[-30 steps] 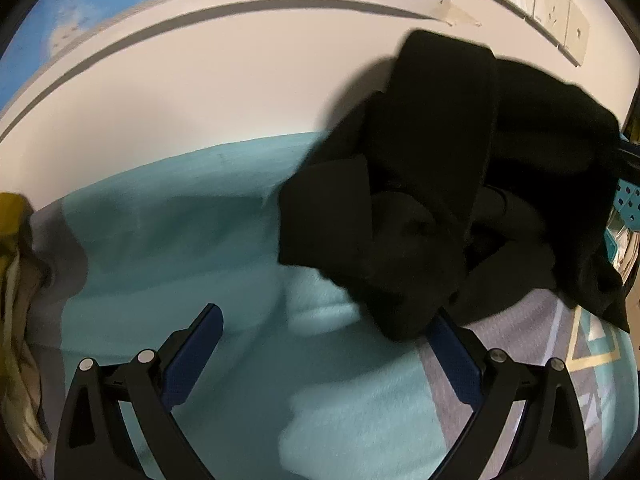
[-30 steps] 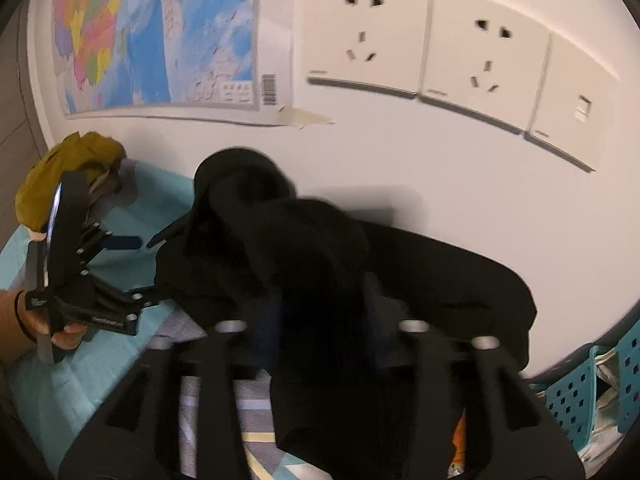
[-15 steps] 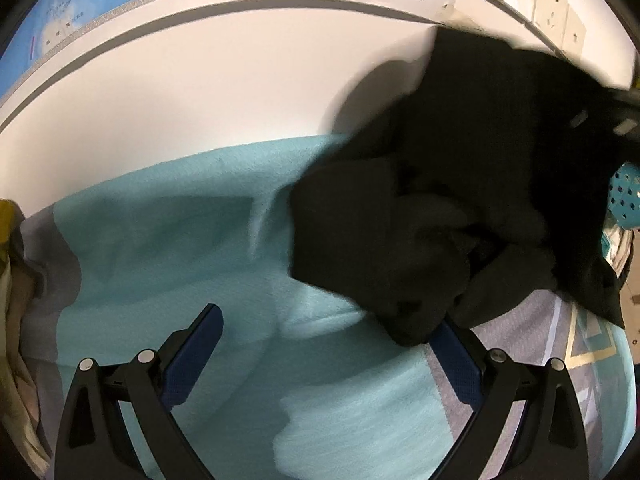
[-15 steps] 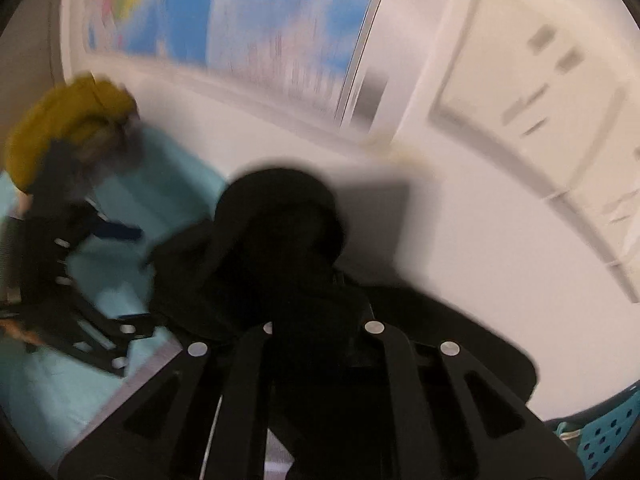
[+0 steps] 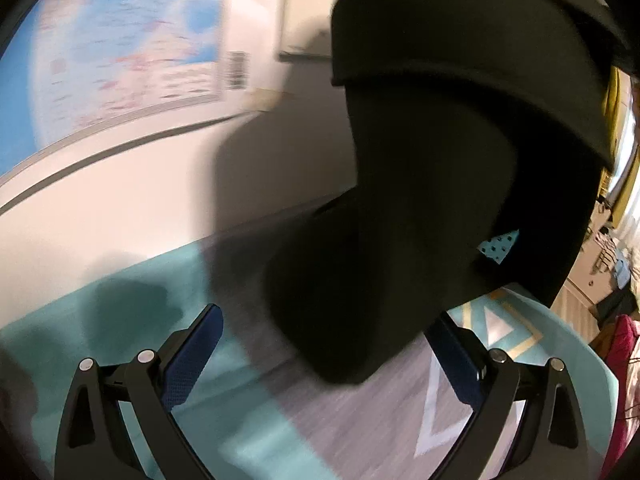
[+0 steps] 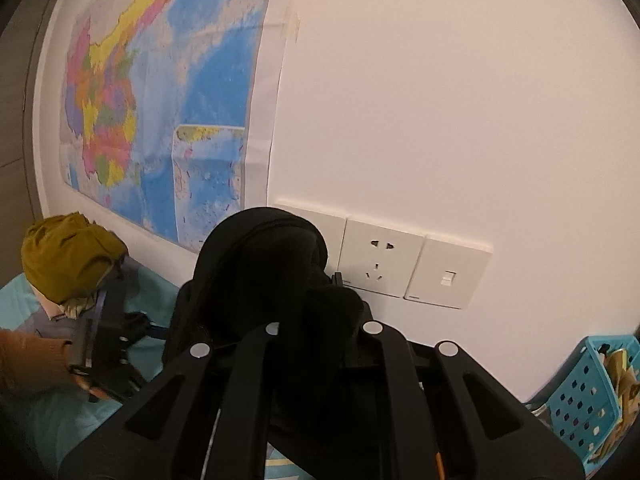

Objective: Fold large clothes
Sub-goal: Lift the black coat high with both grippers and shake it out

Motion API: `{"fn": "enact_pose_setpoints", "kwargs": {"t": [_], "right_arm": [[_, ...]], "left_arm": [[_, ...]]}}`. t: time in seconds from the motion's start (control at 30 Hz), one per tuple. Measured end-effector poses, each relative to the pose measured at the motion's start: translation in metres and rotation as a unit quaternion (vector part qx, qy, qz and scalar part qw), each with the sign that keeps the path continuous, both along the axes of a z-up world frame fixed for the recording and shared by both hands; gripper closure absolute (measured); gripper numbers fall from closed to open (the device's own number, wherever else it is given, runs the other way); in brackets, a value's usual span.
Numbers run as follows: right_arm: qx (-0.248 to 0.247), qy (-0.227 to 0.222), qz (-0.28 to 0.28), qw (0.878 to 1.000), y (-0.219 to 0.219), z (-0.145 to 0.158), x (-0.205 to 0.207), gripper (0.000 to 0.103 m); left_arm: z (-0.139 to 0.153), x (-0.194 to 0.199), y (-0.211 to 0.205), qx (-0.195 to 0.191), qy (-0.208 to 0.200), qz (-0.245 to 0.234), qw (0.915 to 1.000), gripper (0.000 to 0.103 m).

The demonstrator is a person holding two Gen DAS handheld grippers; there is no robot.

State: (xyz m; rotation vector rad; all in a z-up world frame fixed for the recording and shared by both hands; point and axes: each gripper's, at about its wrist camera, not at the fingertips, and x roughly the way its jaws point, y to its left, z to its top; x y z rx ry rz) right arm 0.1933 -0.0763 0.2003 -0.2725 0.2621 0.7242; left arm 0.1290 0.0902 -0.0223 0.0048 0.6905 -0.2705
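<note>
A large black garment (image 5: 420, 200) hangs in the air above the teal and grey bed cover (image 5: 360, 420). My right gripper (image 6: 320, 312) is shut on a bunched fold of the black garment (image 6: 260, 264), which hides its fingertips. My left gripper (image 5: 324, 356) is open, blue pads (image 5: 192, 356) wide apart. The garment's lower end dangles in front of it, between the pads in the picture, and neither pad presses on it. In the right wrist view the left gripper (image 6: 108, 340) sits low at the left, held by a hand in an orange sleeve (image 6: 32, 360).
A white wall stands close behind, with a map (image 6: 160, 100) and sockets (image 6: 380, 256). A mustard clothing pile (image 6: 68, 260) lies at the bed's left end. A blue perforated basket (image 6: 592, 392) stands at the right. More clothes hang at the room's far right (image 5: 620, 340).
The right gripper closed on the black garment and raised it off the bed. The garment went from a heap on the cover to hanging. The left gripper rose and rolled, still open.
</note>
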Motion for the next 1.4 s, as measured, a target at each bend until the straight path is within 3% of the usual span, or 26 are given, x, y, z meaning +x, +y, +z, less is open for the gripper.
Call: {"fn": "enact_pose_setpoints", "kwargs": {"t": [0.03,0.07,0.1,0.13,0.17,0.23,0.43,0.5,0.63,0.7,0.83,0.93,1.1,1.2,1.27,1.33,1.4], "right_arm": [[0.003,-0.002,-0.003,1.000,-0.003,0.000,-0.002,0.095],[0.012,0.001,-0.009,1.000,-0.008,-0.001,-0.002,0.096],[0.015,0.001,-0.015,1.000,-0.016,0.002,-0.001,0.096],[0.016,0.001,-0.024,1.000,-0.024,0.002,0.000,0.096],[0.017,-0.004,-0.035,0.999,-0.029,0.006,-0.001,0.096],[0.034,-0.018,-0.056,0.998,-0.041,0.021,-0.005,0.097],[0.088,-0.105,-0.092,0.986,-0.090,0.107,-0.055,0.097],[0.101,-0.138,-0.095,0.981,-0.102,0.136,-0.080,0.097],[0.124,-0.188,-0.079,0.971,-0.131,0.182,-0.142,0.097],[0.131,-0.206,-0.071,0.967,-0.144,0.191,-0.171,0.097],[0.138,-0.210,-0.030,0.967,-0.157,0.190,-0.226,0.097],[0.148,-0.200,0.012,0.969,-0.158,0.175,-0.259,0.097],[0.144,-0.171,0.091,0.971,-0.140,0.148,-0.303,0.097],[0.151,-0.141,0.139,0.968,-0.124,0.135,-0.306,0.096],[0.148,-0.121,0.152,0.970,-0.111,0.125,-0.294,0.096],[0.145,-0.074,0.170,0.972,-0.087,0.106,-0.262,0.096],[0.124,-0.017,0.170,0.977,-0.054,0.078,-0.221,0.096]], "left_arm": [[-0.001,0.005,-0.001,0.006,-0.006,-0.006,0.9999,0.020],[-0.004,0.015,-0.003,0.016,0.002,-0.007,0.9998,0.054],[-0.006,0.023,-0.004,0.015,0.021,-0.007,0.9996,0.094],[-0.005,0.029,-0.003,-0.002,0.036,-0.016,0.9992,0.096],[0.006,0.029,-0.003,-0.009,0.014,-0.010,0.9998,0.097],[0.030,0.026,-0.009,0.024,-0.028,0.008,0.9993,0.098],[0.147,0.012,-0.032,0.035,-0.123,-0.009,0.9917,0.098],[0.184,0.000,-0.039,0.043,-0.164,-0.004,0.9855,0.098],[0.260,-0.048,-0.022,0.019,-0.244,0.019,0.9693,0.098],[0.287,-0.082,-0.005,0.017,-0.280,0.025,0.9594,0.097],[0.330,-0.173,0.026,0.053,-0.342,0.049,0.9371,0.095],[0.342,-0.240,0.044,0.087,-0.353,0.071,0.9288,0.092],[0.333,-0.312,0.040,0.142,-0.312,0.100,0.9342,0.092],[0.324,-0.358,0.033,0.176,-0.291,0.130,0.9312,0.090],[0.305,-0.369,0.027,0.169,-0.263,0.136,0.9400,0.090],[0.287,-0.366,0.030,0.158,-0.230,0.146,0.9491,0.090],[0.256,-0.342,0.045,0.142,-0.170,0.156,0.9624,0.090]]}}
